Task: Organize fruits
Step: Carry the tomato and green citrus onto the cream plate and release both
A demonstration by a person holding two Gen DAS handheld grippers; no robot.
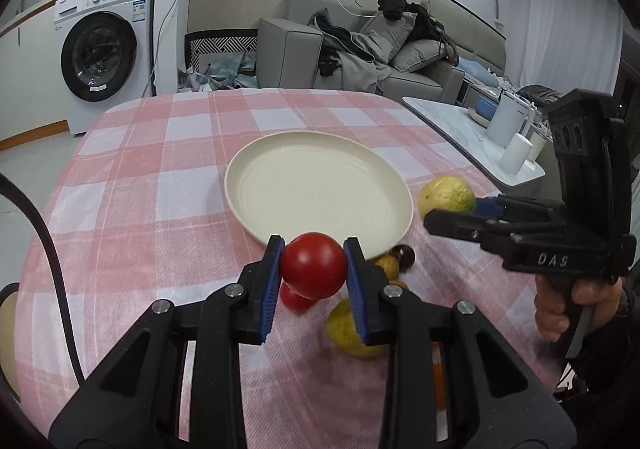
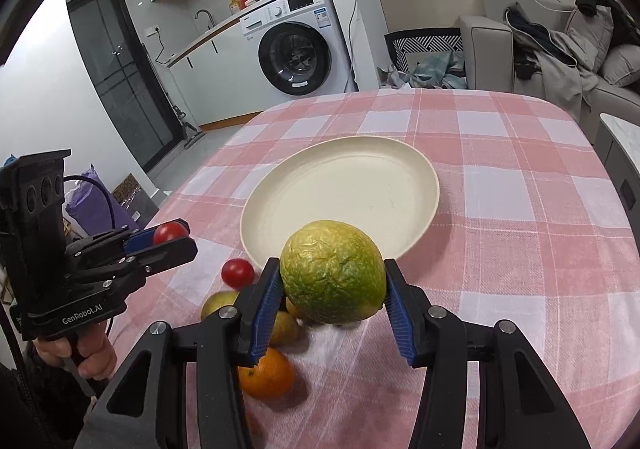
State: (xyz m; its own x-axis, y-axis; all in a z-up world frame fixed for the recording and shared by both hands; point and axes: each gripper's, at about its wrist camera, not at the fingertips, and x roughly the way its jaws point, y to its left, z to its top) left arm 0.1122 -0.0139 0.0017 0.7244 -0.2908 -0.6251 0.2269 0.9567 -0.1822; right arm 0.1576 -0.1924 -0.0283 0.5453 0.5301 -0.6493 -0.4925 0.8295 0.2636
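My left gripper (image 1: 313,267) is shut on a red tomato (image 1: 313,266) and holds it just above the near rim of the cream plate (image 1: 256,169); it also shows in the right wrist view (image 2: 172,235). My right gripper (image 2: 332,283) is shut on a wrinkled green-yellow citrus fruit (image 2: 333,276) and holds it above the cloth near the plate (image 2: 416,165); it shows in the left wrist view (image 1: 448,205). The plate holds nothing. A second red tomato (image 2: 237,272), small yellow-green fruits (image 2: 218,303) and an orange (image 2: 267,373) lie on the cloth below the grippers.
The table carries a pink-and-white checked cloth (image 1: 140,177). A small dark brown fruit (image 1: 404,255) lies by the plate's near rim. A white side table (image 1: 452,129) with cups stands to the right. A washing machine (image 1: 104,49) and a grey sofa (image 1: 360,45) are behind.
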